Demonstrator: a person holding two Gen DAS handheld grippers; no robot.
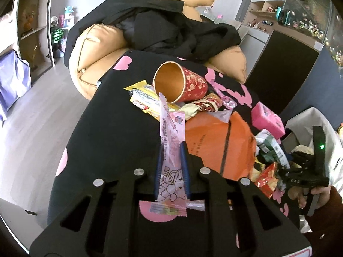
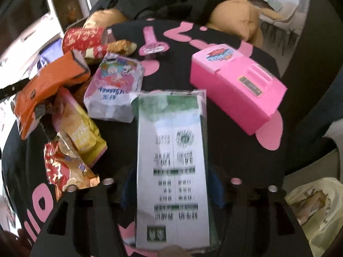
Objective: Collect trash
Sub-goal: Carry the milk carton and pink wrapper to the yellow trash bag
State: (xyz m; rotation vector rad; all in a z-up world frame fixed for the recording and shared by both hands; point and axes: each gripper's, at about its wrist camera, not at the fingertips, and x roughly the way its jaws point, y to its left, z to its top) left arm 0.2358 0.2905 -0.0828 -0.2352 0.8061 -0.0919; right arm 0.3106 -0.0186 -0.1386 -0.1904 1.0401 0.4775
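Observation:
Trash lies on a black cloth with pink shapes (image 1: 120, 132). My left gripper (image 1: 171, 147) is shut on a long pink candy wrapper (image 1: 171, 150) and holds it over the cloth. Beyond it lie a red paper cup (image 1: 182, 83) on its side, a yellow wrapper (image 1: 145, 100) and an orange bag (image 1: 216, 141). My right gripper (image 2: 171, 184) is shut on a white and green milk carton (image 2: 173, 167). Around it lie a pink box (image 2: 235, 81), a tissue pack (image 2: 115, 85), the orange bag (image 2: 49, 90), a yellow snack bag (image 2: 79, 130) and a red wrapper (image 2: 62, 167).
A tan cushion (image 1: 94, 49) and black clothes (image 1: 171, 27) lie behind the cloth. A pale plastic bag (image 2: 315, 209) with trash in it sits at the right, also in the left wrist view (image 1: 308, 128). Shelves with toys (image 1: 32, 25) stand at the left over a grey floor (image 1: 32, 117).

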